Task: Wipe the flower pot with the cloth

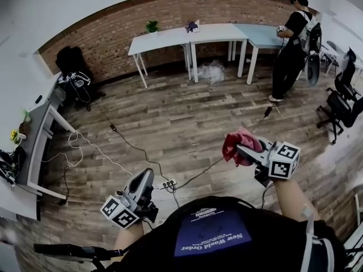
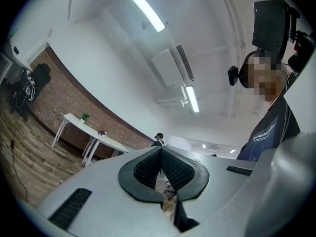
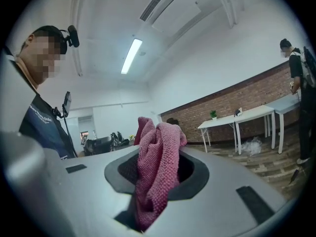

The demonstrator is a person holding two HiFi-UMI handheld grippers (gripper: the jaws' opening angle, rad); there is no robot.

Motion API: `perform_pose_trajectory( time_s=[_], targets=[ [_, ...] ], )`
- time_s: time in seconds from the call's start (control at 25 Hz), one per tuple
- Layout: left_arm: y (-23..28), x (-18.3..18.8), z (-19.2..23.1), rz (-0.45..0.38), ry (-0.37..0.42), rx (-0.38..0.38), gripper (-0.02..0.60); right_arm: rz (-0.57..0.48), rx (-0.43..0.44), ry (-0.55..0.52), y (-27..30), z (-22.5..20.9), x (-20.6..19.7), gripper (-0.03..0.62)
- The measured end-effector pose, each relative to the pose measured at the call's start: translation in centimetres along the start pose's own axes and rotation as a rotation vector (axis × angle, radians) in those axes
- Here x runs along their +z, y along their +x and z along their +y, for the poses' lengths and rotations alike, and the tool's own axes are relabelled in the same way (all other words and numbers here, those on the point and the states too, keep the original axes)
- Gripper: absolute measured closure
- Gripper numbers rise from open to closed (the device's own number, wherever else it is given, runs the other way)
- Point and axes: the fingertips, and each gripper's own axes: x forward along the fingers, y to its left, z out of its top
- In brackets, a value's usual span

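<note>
A pink-red cloth (image 1: 232,151) is bunched between the jaws of my right gripper (image 1: 244,147), which is shut on it and held in the air at the right. In the right gripper view the cloth (image 3: 157,157) stands up out of the dark pads (image 3: 190,179). Low at the left, my left gripper (image 1: 146,179) is shut, and its ribbed pads (image 2: 148,167) meet with nothing between them. A small green potted plant (image 1: 151,26) stands far off on a white table (image 1: 170,39) by the brick wall. That plant (image 2: 85,116) also shows in the left gripper view.
Another person in black (image 1: 290,50) stands by the tables at the right. Office chairs (image 1: 343,103) are at the far right. Cables and a power strip (image 1: 168,183) lie on the wood floor. A grey desk (image 1: 41,130) with a yellow flower (image 1: 14,135) runs along the left.
</note>
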Motion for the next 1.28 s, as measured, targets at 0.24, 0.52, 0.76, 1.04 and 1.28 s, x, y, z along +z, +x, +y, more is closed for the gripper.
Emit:
perform_pose_trajectory(
  time_s=[0.24, 0.52, 0.76, 1.04, 1.28],
  targets=[
    [3.2, -0.1, 6.3, 0.023, -0.018, 0.051, 0.584, 0.027, 0.013, 0.026, 5.5, -6.3, 0.6, 0.502],
    [13.8, 0.8, 12.4, -0.014, 0.029, 0.139, 0.584, 0.014, 0.116, 0.027, 11.5, -18.7, 3.8, 0.502],
    [23.9, 1.8, 15.8, -0.047, 0.071, 0.17, 0.584, 0.027, 0.218, -0.038, 15.6, -27.8, 8.5, 0.502],
    [31.2, 1.8, 21.9, -0.016, 0.048, 0.202, 0.584, 0.043, 0.249, -0.013, 20.7, -36.2, 10.2, 0.502],
    [35.8, 2.3, 30.5, 0.0, 0.016, 0.16, 0.584, 0.048, 0.207, -0.003, 27.3, -42.0, 10.6, 0.502]
  ],
)
